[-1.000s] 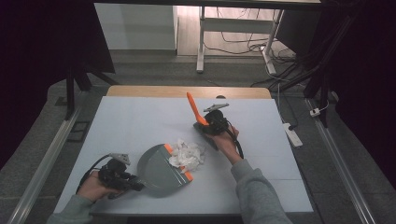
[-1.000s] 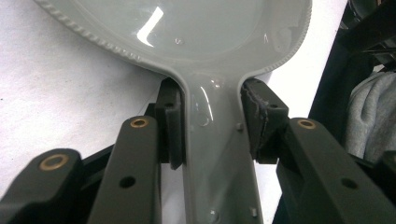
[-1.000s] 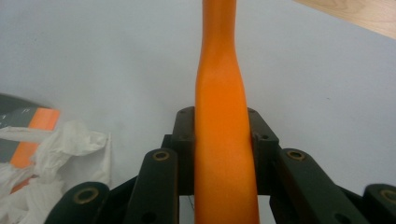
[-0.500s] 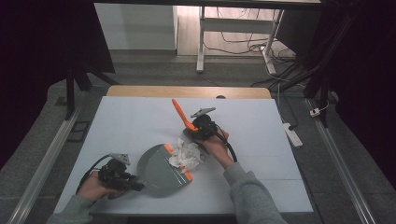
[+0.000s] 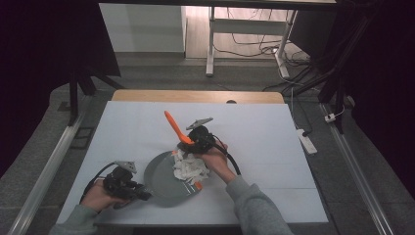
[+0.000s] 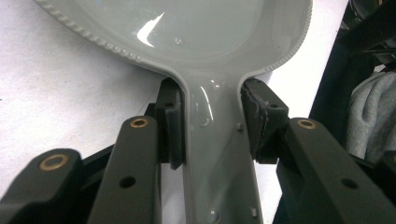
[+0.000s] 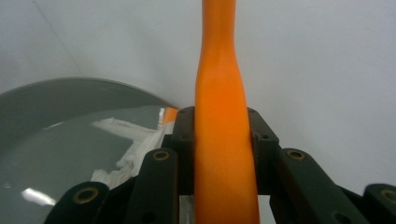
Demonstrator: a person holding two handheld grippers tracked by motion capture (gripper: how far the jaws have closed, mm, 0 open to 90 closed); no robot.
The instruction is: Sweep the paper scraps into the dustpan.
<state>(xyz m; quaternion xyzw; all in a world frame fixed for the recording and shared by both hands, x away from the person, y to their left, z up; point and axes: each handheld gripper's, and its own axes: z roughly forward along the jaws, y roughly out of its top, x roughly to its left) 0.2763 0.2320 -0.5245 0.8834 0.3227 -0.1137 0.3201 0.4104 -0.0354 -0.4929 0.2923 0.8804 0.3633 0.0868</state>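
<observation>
A grey pan (image 5: 164, 182) lies near the table's front edge, and my left gripper (image 5: 138, 192) is shut on its handle. In the left gripper view the handle (image 6: 212, 158) sits between the pads of the left gripper (image 6: 212, 126), with the pan's bowl (image 6: 187, 28) beyond. Crumpled white paper (image 5: 191, 167) rests on the pan's right side, with an orange piece (image 5: 197, 185) showing at its near edge. My right gripper (image 5: 190, 142) is shut on an orange utensil (image 5: 173, 125) whose free end points up and to the left. The right gripper view has the right gripper (image 7: 222, 135) clamped around that orange utensil (image 7: 223, 140), beside the pan (image 7: 51, 121) and paper (image 7: 123, 149).
The pale table top (image 5: 254, 132) stretches wide to the right and back, ending in a wooden strip (image 5: 195, 96) at the far edge. Metal rails (image 5: 44, 176) run along both sides, and a cable trails from the right gripper over the table.
My right gripper has carried the orange utensil left and nearer, from mid-table to the paper at the pan's right rim. The left gripper and pan have stayed put.
</observation>
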